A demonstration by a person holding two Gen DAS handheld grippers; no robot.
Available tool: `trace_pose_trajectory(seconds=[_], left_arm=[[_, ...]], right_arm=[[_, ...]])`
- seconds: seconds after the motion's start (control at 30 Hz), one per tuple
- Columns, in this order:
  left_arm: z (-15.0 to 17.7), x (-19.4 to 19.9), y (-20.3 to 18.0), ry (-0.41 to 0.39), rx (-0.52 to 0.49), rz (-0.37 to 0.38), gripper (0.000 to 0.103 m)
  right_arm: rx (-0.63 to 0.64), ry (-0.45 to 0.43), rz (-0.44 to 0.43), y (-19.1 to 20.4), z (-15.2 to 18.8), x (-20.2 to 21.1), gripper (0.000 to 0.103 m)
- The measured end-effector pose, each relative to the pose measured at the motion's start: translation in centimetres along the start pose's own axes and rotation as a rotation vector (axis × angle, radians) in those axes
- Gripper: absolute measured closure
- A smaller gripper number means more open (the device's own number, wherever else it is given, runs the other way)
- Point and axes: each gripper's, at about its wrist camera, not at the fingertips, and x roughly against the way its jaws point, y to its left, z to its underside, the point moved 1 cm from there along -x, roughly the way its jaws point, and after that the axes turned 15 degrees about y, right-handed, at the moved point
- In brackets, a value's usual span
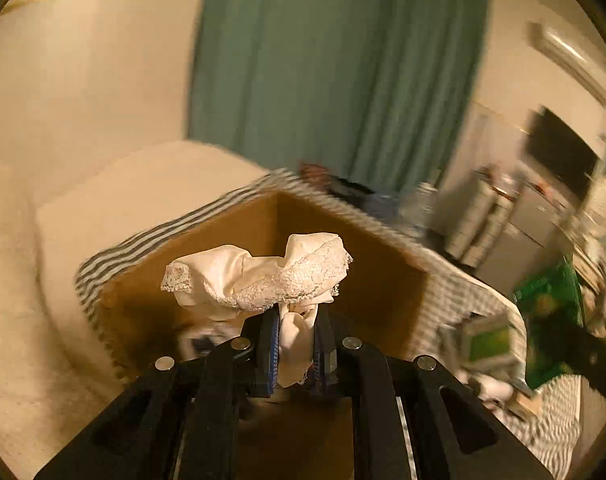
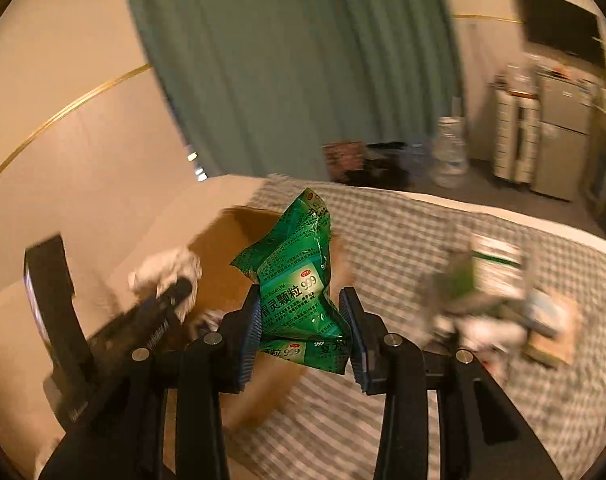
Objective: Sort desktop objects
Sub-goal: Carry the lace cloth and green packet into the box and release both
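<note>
My left gripper point(image 1: 297, 332) is shut on a cream lace-edged cloth point(image 1: 259, 276), held up over an open cardboard box point(image 1: 383, 276). My right gripper point(image 2: 301, 320) is shut on a green medicine sachet pack point(image 2: 295, 276), lifted above the checked cover beside the same cardboard box point(image 2: 223, 240). In the right wrist view the left gripper point(image 2: 175, 292) and its cloth point(image 2: 163, 268) show at the left, over the box. In the left wrist view the green pack point(image 1: 551, 312) shows blurred at the right.
A green-and-white checked cover point(image 2: 403, 240) lies over the surface. A blurred pile of boxes and packets point(image 2: 499, 292) sits at the right on it. Behind are a teal curtain point(image 2: 303, 60), a water jug point(image 2: 449, 148), drawers and a fridge point(image 2: 559, 128).
</note>
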Motion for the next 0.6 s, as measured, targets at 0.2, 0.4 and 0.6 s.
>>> trace_pose_trajectory(seconds=[0.2, 0.4, 0.6], left_arm=[[-0.4, -3.3, 2.4, 0.066, 0.069, -0.026, 0.09], [0.0, -3.6, 1.6, 0.062, 0.032, -0.026, 0.08], [0.4, -1.8, 0.0, 0.018, 0.032, -0.051, 0.012]], right_arm=[[0.062, 0.116, -0.053, 4.2, -3.7, -8.4, 0.065], [0.012, 0.112, -0.059, 3.5, -5.3, -10.5, 0.044], [-0.07, -0.018, -0.033, 0.8, -5.1, -4.9, 0.016]])
